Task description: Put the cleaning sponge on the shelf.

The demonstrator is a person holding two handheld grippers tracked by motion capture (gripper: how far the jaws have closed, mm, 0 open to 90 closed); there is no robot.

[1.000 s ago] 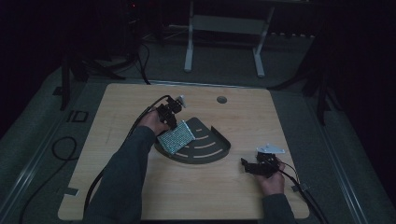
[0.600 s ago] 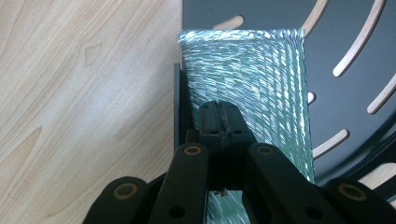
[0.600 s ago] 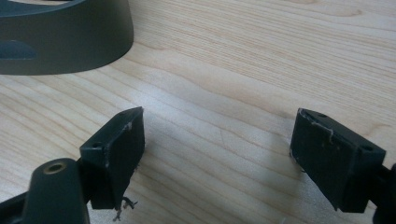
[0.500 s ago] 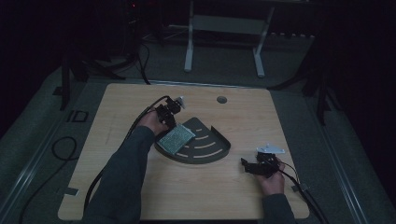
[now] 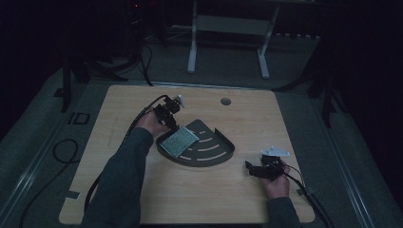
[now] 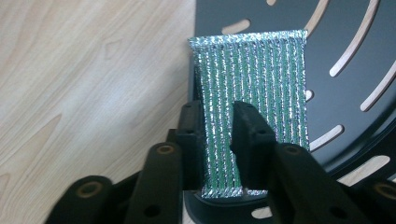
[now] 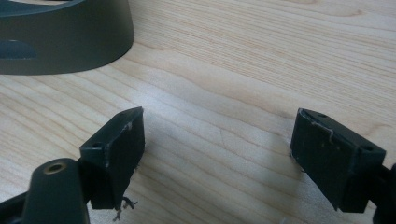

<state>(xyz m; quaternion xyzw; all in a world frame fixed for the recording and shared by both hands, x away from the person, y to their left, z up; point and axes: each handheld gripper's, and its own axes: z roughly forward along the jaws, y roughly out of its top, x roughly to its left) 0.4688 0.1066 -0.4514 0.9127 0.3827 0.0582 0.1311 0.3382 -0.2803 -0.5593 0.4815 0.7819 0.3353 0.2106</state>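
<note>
2 claws are at work on the pale wooden desk (image 5: 114, 190). The left claw (image 6: 218, 140) has its black jaws closed on a flat rectangular scouring pad of glittering silver-and-green woven mesh (image 6: 261, 88), pinching it near one short edge. In the high view that pad (image 5: 178, 141) lies tilted over the left rim of a dark grey fan-shaped slotted metal tray (image 5: 216, 154), which sits mid-desk; whether its far end touches the tray floor or hangs just above it I cannot tell.

Judging by its look, the pad should be very light, thin and soft, more cloth than board. It holds a fairly flat shape in the grip but would likely sag or fold if held by a corner. The rough metallic weave should bite well against the jaw pads, so slipping seems unlikely, and nothing about it looks breakable. A pinch across the middle of a short edge, as now, seems the sensible hold.

The right claw (image 7: 217, 149) rests well apart, near the desk's right front corner (image 5: 259, 170), jaws spread wide with nothing between them, the tray's wall near ahead.
</note>
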